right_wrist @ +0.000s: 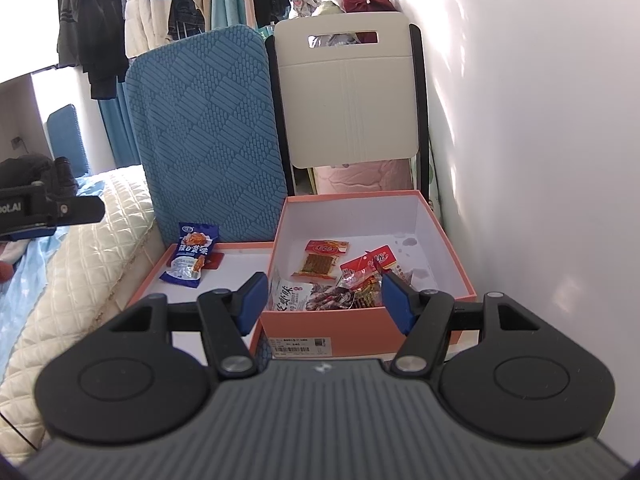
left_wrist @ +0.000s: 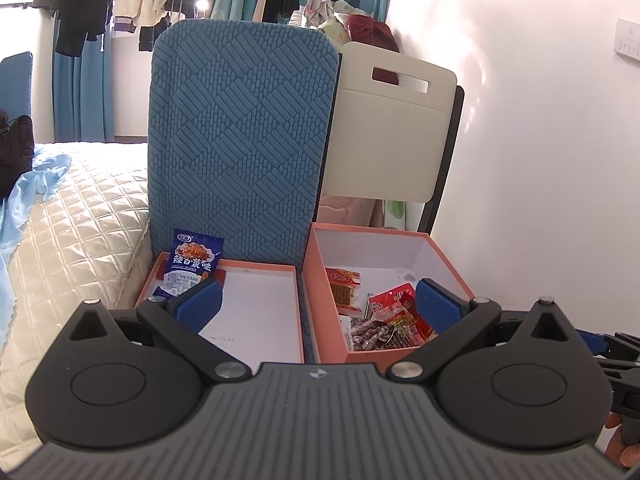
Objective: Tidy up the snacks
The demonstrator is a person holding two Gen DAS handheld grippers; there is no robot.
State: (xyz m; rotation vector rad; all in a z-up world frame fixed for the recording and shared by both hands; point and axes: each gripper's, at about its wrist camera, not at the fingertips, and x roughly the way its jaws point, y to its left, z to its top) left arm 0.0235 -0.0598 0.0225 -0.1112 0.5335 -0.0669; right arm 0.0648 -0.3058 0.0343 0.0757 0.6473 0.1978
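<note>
Nearest to each camera are the two grippers, and both hold nothing. Left gripper (left_wrist: 318, 298) has its blue pads wide apart, one over the shallow tray and one over the deep box. Right gripper (right_wrist: 320, 304) has its jaws about half open, above the near wall of the deep box, with no snack between them. On the seat of a blue chair (right_wrist: 208, 128) lies a shallow pink tray (right_wrist: 160, 276) with a white inside. It contains one blue snack packet (right_wrist: 191, 258) with white characters and a picture of food, which leans at the far left corner, and a small red piece just beside it. To the right, touching the tray, stands a deeper pink box (right_wrist: 372, 320) with a white inside and a barcode label on the near wall. Inside it are several packets: a clear one with a red top (right_wrist: 322, 262) and brown strips, lying flat; a red packet (right_wrist: 370, 264) on the pile; a white packet (right_wrist: 290, 294) with black characters at the near left; and small dark wrapped pieces in between. Behind the box stands a cream folding chair (right_wrist: 348, 92), next to a white wall.
</note>
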